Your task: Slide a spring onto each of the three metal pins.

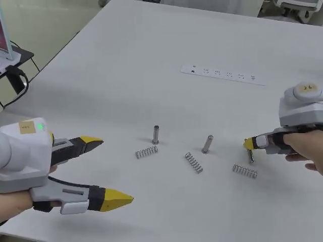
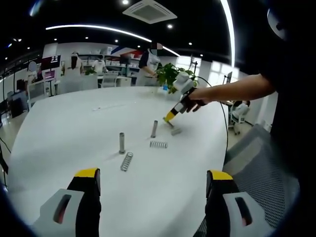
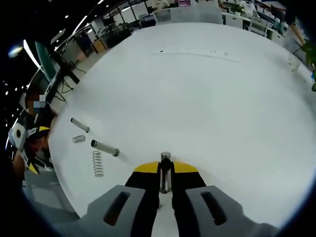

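Observation:
Two metal pins stand upright on the white table [image 1: 126, 85]: one [image 1: 156, 134] at the left, one [image 1: 207, 143] in the middle. A third pin [image 1: 251, 157] is pinched in my right gripper [image 1: 249, 144], its lower end at the table. In the right gripper view the jaws are shut on this pin [image 3: 165, 174]. Three springs lie flat: one [image 1: 146, 152] by the left pin, one [image 1: 194, 162] by the middle pin, one [image 1: 245, 171] just below the right gripper. My left gripper [image 1: 116, 171] hovers open at the near left, with nothing between its fingers [image 2: 88, 180].
A white power strip [image 1: 223, 74] lies across the far side of the table. The table's near edge runs just under the left gripper. People and desks stand in the room beyond, seen in the left gripper view.

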Demonstrator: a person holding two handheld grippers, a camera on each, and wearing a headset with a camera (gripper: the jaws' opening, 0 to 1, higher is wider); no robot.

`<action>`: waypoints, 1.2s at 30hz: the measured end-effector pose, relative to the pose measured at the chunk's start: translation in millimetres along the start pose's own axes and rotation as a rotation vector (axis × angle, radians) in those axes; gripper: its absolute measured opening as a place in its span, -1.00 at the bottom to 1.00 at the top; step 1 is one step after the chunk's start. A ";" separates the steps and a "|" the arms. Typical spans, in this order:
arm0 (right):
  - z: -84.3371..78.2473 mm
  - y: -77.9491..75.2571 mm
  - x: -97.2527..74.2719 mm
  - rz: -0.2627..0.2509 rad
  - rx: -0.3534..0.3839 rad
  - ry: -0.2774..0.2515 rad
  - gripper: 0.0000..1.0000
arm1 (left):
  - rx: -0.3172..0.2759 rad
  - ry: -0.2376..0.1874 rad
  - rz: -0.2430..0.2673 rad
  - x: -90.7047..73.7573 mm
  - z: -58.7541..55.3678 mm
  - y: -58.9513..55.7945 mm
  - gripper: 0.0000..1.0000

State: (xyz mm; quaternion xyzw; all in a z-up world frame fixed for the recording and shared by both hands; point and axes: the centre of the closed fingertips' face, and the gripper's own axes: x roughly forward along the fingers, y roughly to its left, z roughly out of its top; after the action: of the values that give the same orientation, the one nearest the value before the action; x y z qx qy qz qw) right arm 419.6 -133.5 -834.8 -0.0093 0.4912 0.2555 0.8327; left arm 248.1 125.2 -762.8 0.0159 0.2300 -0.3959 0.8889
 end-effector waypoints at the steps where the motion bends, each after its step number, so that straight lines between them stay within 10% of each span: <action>1: -1.3 3.1 -4.1 -0.003 -0.002 -0.009 -0.90 | 0.001 0.000 0.000 0.0 0.1 -0.1 0.70; 36: -11.7 14.9 -31.2 -0.032 -0.178 -0.099 -0.89 | 0.009 -0.009 -0.008 3.8 6.0 -5.3 0.68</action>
State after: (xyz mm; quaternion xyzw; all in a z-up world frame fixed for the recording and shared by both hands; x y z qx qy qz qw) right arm 391.5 -136.7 -811.6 -0.0783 0.4248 0.2850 0.8557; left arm 248.9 117.7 -758.3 0.0172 0.2241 -0.4004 0.8884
